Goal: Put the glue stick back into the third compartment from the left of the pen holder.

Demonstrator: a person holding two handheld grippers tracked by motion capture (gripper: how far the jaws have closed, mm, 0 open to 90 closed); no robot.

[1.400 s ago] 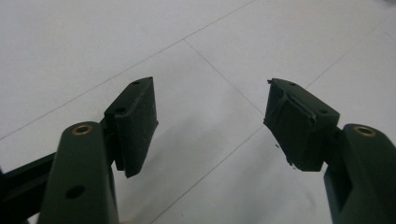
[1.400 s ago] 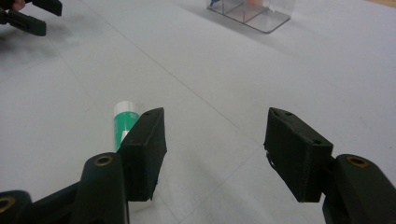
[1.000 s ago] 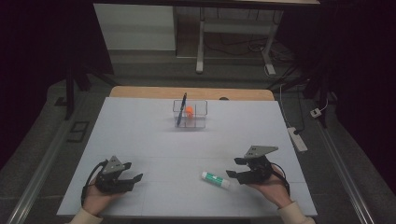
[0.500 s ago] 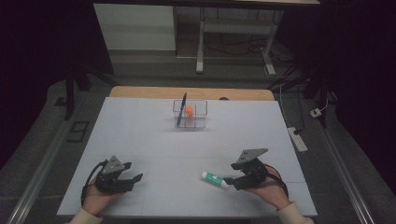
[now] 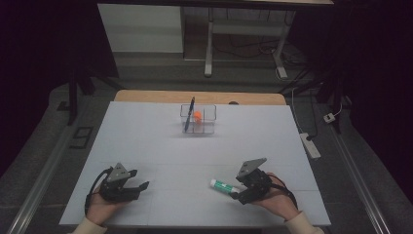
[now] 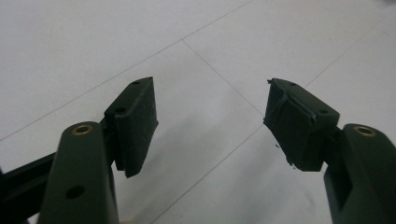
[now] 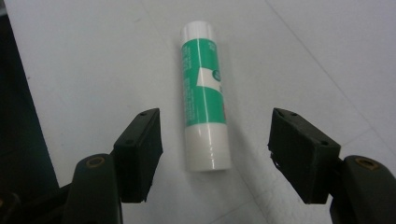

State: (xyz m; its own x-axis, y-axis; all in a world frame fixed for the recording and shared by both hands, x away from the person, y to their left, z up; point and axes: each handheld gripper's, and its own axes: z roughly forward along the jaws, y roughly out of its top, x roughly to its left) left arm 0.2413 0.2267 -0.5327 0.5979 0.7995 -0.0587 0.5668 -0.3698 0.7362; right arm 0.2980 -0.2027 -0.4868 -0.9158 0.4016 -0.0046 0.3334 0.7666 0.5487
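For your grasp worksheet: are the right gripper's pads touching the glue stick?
Apart. In the right gripper view, white table shows between each of the right gripper's pads and the glue stick.

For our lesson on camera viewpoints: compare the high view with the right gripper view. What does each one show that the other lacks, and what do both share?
The high view alone takes in the left gripper, open on bare table, and the clear box at the far side, with an orange ball and a dark pen in it.

The right gripper view alone shows the glue stick's green label and white ends up close.

Both show the white table, the glue stick lying on it, and the right gripper, open, with the stick's near end between its jaws, untouched.
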